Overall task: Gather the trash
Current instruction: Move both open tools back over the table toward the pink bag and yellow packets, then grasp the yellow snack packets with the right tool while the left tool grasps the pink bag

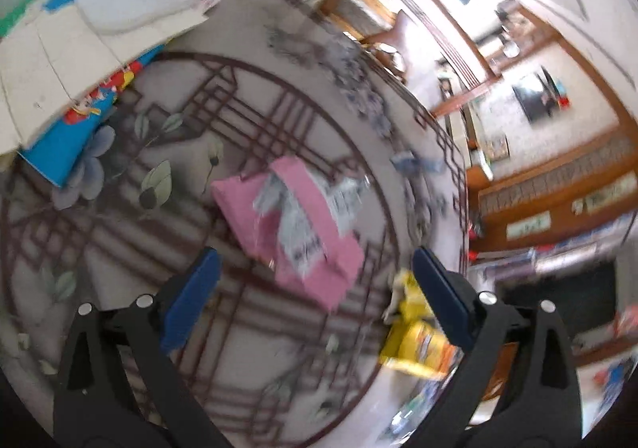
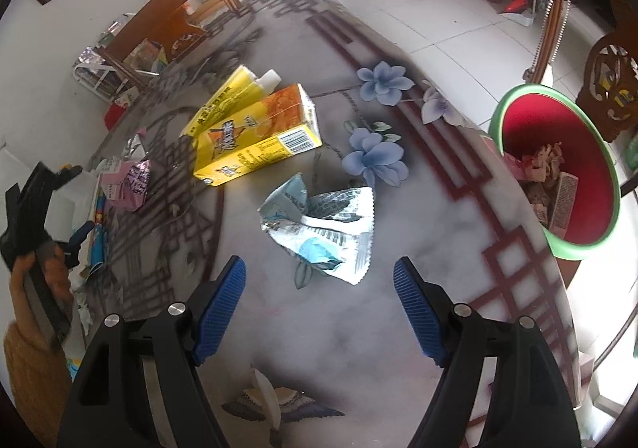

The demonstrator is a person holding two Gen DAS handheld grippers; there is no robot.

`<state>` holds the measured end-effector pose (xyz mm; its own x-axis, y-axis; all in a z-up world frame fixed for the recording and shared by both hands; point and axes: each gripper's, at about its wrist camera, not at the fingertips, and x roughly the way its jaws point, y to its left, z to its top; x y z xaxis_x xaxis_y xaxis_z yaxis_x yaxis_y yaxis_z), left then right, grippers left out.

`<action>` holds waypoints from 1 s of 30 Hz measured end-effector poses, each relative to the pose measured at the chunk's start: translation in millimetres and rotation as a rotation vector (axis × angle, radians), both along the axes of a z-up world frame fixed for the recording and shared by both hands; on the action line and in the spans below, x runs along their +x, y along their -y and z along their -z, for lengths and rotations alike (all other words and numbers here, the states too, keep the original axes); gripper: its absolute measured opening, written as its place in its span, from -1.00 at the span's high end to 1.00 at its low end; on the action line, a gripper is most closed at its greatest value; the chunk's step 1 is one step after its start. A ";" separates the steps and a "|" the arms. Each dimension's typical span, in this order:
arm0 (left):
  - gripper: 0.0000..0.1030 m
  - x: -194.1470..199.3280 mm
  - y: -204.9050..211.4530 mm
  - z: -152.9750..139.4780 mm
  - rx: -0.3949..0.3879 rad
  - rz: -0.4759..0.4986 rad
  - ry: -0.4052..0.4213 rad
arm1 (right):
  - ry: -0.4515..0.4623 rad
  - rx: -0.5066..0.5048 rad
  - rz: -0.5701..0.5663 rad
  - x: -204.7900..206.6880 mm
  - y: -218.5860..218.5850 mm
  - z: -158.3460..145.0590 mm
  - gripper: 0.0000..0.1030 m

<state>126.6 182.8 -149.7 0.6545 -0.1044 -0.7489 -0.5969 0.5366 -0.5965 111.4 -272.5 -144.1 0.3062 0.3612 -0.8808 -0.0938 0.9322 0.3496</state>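
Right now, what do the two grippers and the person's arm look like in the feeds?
Both the left gripper and the right gripper have black angular plastic frames with silver round screw heads and blue ribbed pads on the fingers. No cables or markings show. In the right wrist view, the person's left hand shows bare, with a mustard-yellow knit sleeve.

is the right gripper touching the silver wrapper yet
Apart. The right wrist view shows the right gripper open, bare table showing between its blue fingers and the silver wrapper ahead.
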 end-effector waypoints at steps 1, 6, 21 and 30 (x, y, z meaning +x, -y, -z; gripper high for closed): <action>-0.84 6.6 -7.3 5.2 -0.020 -0.036 -0.014 | 0.000 -0.002 0.006 1.0 0.9 0.0 -0.43; -0.84 25.4 -21.0 21.5 -0.009 -0.086 -0.074 | 0.000 -0.014 0.013 8.8 -0.3 -0.1 -0.45; 0.00 0.7 -11.2 35.6 -0.018 0.101 -0.066 | 0.042 -0.072 -0.187 81.7 -67.1 -6.4 -0.57; -0.01 -45.5 32.6 22.0 0.034 0.253 -0.064 | -0.022 0.002 -0.090 159.4 -135.8 12.0 -0.66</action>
<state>81.1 150.1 -171.6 0.5623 -0.2325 -0.7936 -0.4772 0.6926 -0.5410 270.8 -136.7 -156.1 0.2533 0.3881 -0.8861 -0.1698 0.9196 0.3542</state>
